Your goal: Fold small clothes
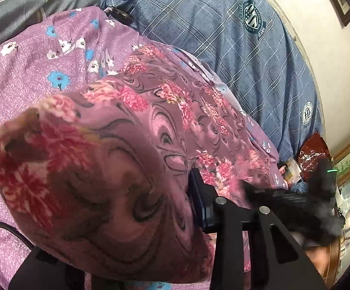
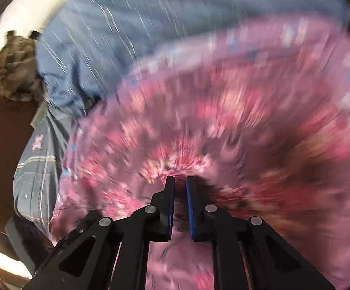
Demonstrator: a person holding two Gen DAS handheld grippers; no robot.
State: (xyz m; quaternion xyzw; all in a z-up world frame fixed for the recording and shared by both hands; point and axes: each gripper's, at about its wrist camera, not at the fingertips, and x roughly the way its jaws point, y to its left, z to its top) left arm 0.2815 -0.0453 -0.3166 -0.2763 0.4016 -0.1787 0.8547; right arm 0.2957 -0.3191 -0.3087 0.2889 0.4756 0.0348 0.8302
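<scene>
- The step in hand looks like carrying a fold: a pink floral garment [image 1: 131, 145] is lifted in a rounded bulge above a purple flowered sheet [image 1: 30, 67] spread on the bed, which carries everything here.
- The left tool [image 1: 150, 205] is mostly buried under that bulge. Only its right finger [image 1: 201, 203], with a blue pad, shows against the cloth, so whether the cloth is pinched or merely draped over the tool I cannot tell.
- The right tool [image 2: 180, 181] has its two dark fingers nearly pressed together, a thin slit between the blue pads. Their tips sit in the pink fabric [image 2: 199, 130], and cloth shows in the slit lower down, so I judge it to be pinching a fold of the garment.
- The right wrist view is streaked with blur, so seams, edges and corners of the garment cannot be made out there.
- Next move, as I judge it: bring the lifted edge across onto the part lying flat on the sheet, keep both corners level, then let go once the layers lie even.
- Risk: the loose fabric may sag between the two tools and crease.
- A blue plaid bedcover [image 1: 235, 48] lies on the far side, and a grey quilt [image 1: 30, 4] at the far left.
- Containers: none clearly in view. A dark red packet [image 1: 312, 149] lies at the right edge of the bed; what is in it cannot be seen.
</scene>
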